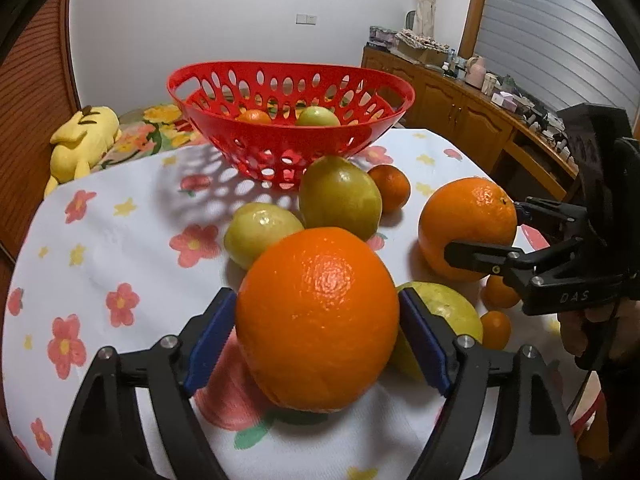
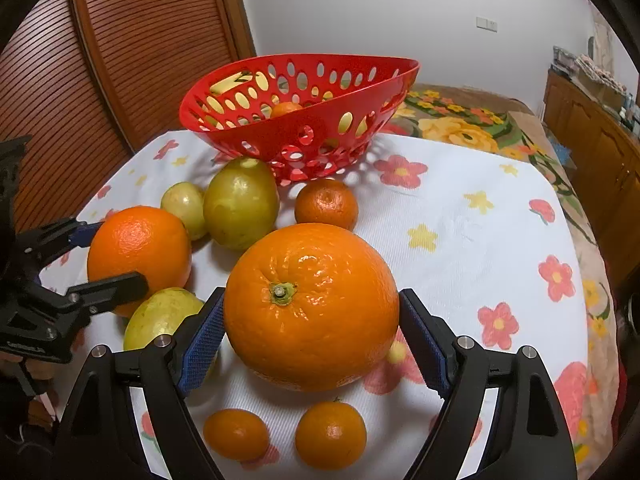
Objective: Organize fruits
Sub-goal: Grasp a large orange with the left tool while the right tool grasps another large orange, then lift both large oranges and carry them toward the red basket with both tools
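My left gripper (image 1: 318, 336) is shut on a large orange (image 1: 316, 308), just above the flowered tablecloth. My right gripper (image 2: 312, 340) is shut on a second large orange (image 2: 310, 306); it shows in the left wrist view (image 1: 466, 226) held by the right gripper (image 1: 480, 232). The left gripper (image 2: 116, 256) and its orange (image 2: 138, 256) show at the left of the right wrist view. A red perforated basket (image 1: 292, 136) at the back holds a small orange (image 1: 254, 116) and a green fruit (image 1: 318, 117). Green fruits (image 1: 338, 196) and small oranges (image 2: 330, 434) lie loose on the table.
A yellow plush toy (image 1: 84, 140) lies on a bed behind the table at the left. A wooden sideboard (image 1: 472, 108) with clutter runs along the right wall. A slatted wooden door (image 2: 120, 52) stands at the left. The table (image 2: 480, 220) has a white flowered cloth.
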Demonstrator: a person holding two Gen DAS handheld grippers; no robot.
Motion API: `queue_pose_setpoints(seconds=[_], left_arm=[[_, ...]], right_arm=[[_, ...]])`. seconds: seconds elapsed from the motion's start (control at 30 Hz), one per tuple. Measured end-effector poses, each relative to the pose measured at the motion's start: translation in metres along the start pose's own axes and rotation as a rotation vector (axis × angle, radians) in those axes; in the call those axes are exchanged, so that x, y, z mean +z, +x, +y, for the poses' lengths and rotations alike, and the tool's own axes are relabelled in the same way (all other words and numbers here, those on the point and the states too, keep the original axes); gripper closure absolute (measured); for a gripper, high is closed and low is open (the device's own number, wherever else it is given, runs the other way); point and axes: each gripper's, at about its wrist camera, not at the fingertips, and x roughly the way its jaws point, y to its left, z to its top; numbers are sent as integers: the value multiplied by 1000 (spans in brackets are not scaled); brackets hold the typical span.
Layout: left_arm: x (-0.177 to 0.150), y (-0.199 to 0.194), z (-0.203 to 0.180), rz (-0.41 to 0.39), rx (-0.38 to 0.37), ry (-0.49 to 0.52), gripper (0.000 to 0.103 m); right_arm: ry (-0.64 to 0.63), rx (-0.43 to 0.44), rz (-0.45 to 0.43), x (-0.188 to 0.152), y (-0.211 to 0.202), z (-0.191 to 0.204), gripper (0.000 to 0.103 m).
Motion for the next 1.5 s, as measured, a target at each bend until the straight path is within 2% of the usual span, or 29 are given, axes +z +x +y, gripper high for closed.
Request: queue_pose_setpoints(seconds=[0.17, 0.33, 0.47, 0.5, 0.57, 1.0, 1.27, 1.5], left_arm=[[-1, 6, 8, 1, -32, -31, 14], [-2, 10, 16, 9, -82, -73, 13], [-3, 9, 16, 0, -81, -59, 13], [-3, 8, 16, -3, -80, -55, 13], [-4, 6, 15, -8, -108, -52, 23], [-6, -1, 12, -19, -72, -52, 25], [-7, -17, 22, -59, -71, -67, 25], [-1, -34, 28, -101, -63, -73, 25]], right_arm=[[2, 1, 0, 0, 0, 0, 18], [-4, -5, 12, -1, 2, 3, 18], [-5, -3, 22, -2, 5, 2, 18], [-3, -1, 22, -3, 5, 2, 18], [2, 1, 20, -3, 5, 1, 18], [-11, 1, 7, -5, 3, 2, 19], [-17, 3, -7, -1, -3, 7, 20], [-51, 21, -53, 13, -25, 19, 20]])
